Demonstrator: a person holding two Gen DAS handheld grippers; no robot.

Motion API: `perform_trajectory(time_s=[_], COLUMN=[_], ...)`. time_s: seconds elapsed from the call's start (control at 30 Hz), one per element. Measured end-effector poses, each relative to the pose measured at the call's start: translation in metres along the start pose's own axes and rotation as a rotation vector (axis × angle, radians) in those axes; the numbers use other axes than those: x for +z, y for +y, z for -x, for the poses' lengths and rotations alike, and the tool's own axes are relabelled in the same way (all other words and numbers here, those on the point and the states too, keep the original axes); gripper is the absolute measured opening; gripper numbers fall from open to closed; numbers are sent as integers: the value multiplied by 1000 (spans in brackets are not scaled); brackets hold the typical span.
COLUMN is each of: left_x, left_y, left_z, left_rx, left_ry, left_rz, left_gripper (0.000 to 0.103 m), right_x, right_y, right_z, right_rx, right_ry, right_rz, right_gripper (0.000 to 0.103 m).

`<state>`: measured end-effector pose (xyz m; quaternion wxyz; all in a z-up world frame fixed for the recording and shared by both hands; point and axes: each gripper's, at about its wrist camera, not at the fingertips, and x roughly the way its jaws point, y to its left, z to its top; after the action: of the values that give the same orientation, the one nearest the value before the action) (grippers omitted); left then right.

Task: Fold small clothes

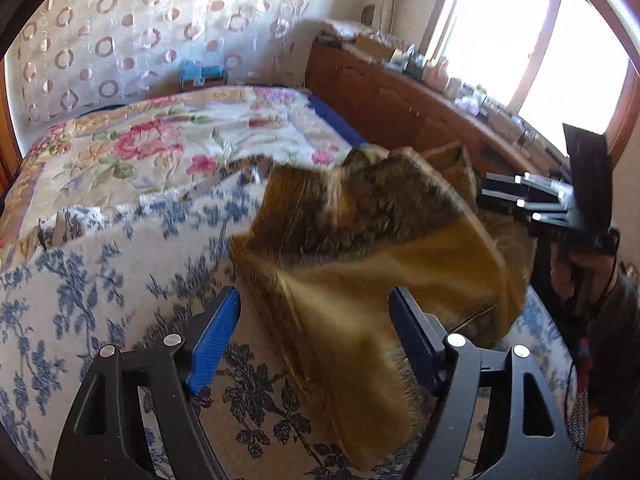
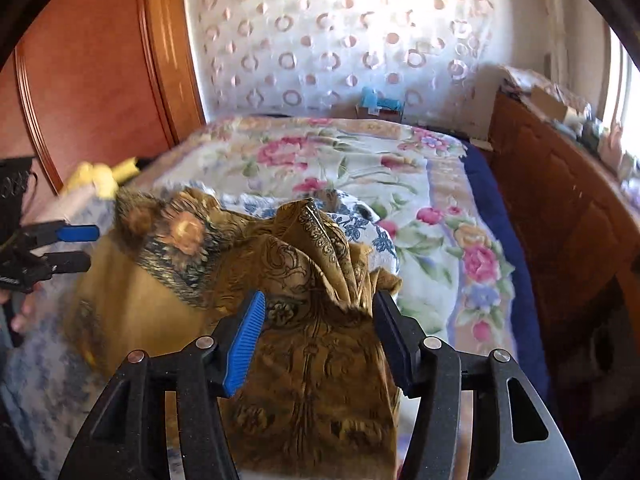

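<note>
Two grippers are in my hands over the bed, and both stand with their jaws apart. My left gripper [image 1: 314,312] has its blue pads wide of each other; a fringed edge of the mustard-yellow scarf [image 1: 372,248] runs down between them, but neither pad presses on it. My right gripper [image 2: 320,312] is spread as well, with a bunched ridge of the same scarf [image 2: 308,320] rising between its fingers. The cloth brushes the inner face of the dark finger on the right; the blue pad [image 2: 244,344] on the other side stands clear of it, so nothing is pinched.

The scarf lies crumpled on the blue-and-white flowered cover [image 1: 100,280] at the near part of the bed, its darker patterned border turned up toward the middle. Parts of it are blurred, so I cannot tell how the folds lie there. Beyond it spreads a quilt [image 2: 360,168] with pink roses. A wooden cabinet [image 1: 400,96] runs along one side under a bright window [image 1: 520,40], and a curtain [image 2: 340,32] with ring patterns hangs behind the bed.
</note>
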<state>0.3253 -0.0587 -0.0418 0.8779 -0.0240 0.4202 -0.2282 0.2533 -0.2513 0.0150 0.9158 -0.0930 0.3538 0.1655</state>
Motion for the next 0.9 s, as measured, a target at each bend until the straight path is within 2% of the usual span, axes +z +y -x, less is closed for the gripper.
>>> perform_trajectory(time_s=[0.13, 0.17, 0.2, 0.27, 0.3, 0.37, 0.4, 0.47, 0.57, 0.67, 0.77, 0.83, 0.9], left_x=[-4, -4, -4, -5, -5, -4, -5, -5, -4, -4, -1, 1, 5], left_y=[5, 5, 6, 7, 5, 1, -2, -1, 5, 6, 11, 14, 14], left_z=[-5, -5, -5, -2, -2, -2, -2, 1, 5, 2, 4, 6, 2], left_rx=[14, 18, 14, -24, -53, -55, -50, -40, -14, 5, 13, 30, 48], left_ry=[7, 6, 1, -9, -5, 2, 0, -19, -34, -26, -27, -42, -43], left_rz=[9, 8, 8, 12, 8, -18, -29, -18, 1, 7, 37, 43, 20], left_gripper=[77, 76, 69, 45, 27, 19, 7, 5, 5, 5, 6, 12, 16], right_x=[16, 19, 21, 29, 31, 37, 35, 34, 27, 23, 22, 24, 28], right_y=[11, 13, 15, 9, 9, 1, -6, -12, -21, -10, -3, 4, 6], right_z=[-15, -17, -16, -11, -7, 0, 4, 16, 29, 26, 27, 35, 37], right_rx=[-29, -35, -23, -2, 11, 56, 69, 48, -20, -68, -76, -73, -76], right_ry=[78, 99, 101, 92, 85, 52, 29, -41, -106, -63, -28, -30, -16], right_rz=[94, 105, 106, 103, 100, 58, 30, -29, -100, -68, -71, -67, -72], right_gripper=[58, 50, 47, 23, 18, 10, 9, 4, 3, 3, 3, 3, 14])
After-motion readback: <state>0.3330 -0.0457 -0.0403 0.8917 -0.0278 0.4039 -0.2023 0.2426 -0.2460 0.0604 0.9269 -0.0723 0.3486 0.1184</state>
